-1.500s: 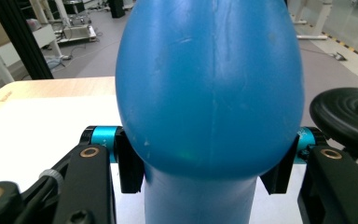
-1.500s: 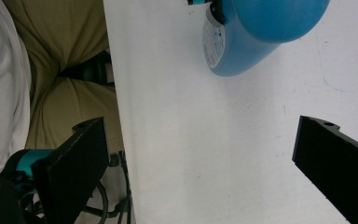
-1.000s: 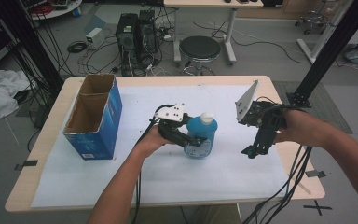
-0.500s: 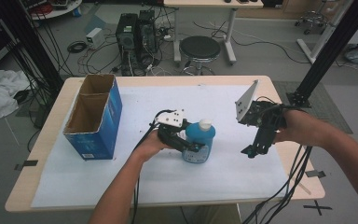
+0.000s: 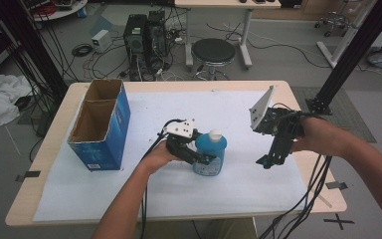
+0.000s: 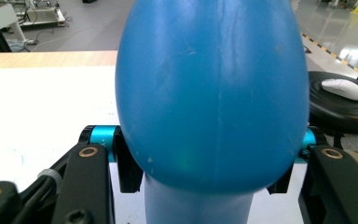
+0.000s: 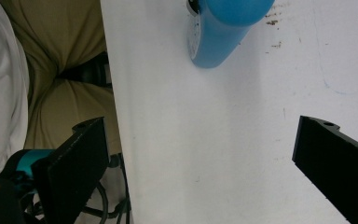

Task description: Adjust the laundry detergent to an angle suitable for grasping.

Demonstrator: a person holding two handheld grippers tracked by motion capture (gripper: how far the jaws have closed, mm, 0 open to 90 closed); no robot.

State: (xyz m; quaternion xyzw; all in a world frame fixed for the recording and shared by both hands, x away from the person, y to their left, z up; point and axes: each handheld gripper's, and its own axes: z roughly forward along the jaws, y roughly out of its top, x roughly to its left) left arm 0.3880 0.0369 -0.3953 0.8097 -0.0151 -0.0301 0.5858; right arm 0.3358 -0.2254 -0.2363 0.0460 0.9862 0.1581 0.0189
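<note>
Since the earlier frames the blue bottle (image 5: 210, 153) and the left gripper (image 5: 200, 155) holding it have shifted slightly toward the person's left and nearer the front edge of the counter (image 5: 298, 199); the right gripper (image 5: 267, 161) has kept its place. The bottle stands upright on the white sheet (image 5: 129, 194) covering the counter, near the middle, its white cap (image 5: 215, 135) on top. The left gripper's jaws are clamped on the bottle's body, one on each side, with the left hand (image 5: 159, 153) behind them. In the left gripper view the bottle (image 6: 212, 98) sits squarely between the two black jaws, both pressing its flanks. The right gripper hangs above the sheet to the right of the bottle, well apart from it, pointing down, gripped by the right hand (image 5: 318, 137). In the right gripper view its jaws stand wide apart with nothing between them but bare sheet (image 7: 205, 140), and the bottle (image 7: 219, 32) appears at the top edge. A blue cardboard box (image 5: 102, 124), open at the top, stands on the counter's left part, clear of both grippers.
</note>
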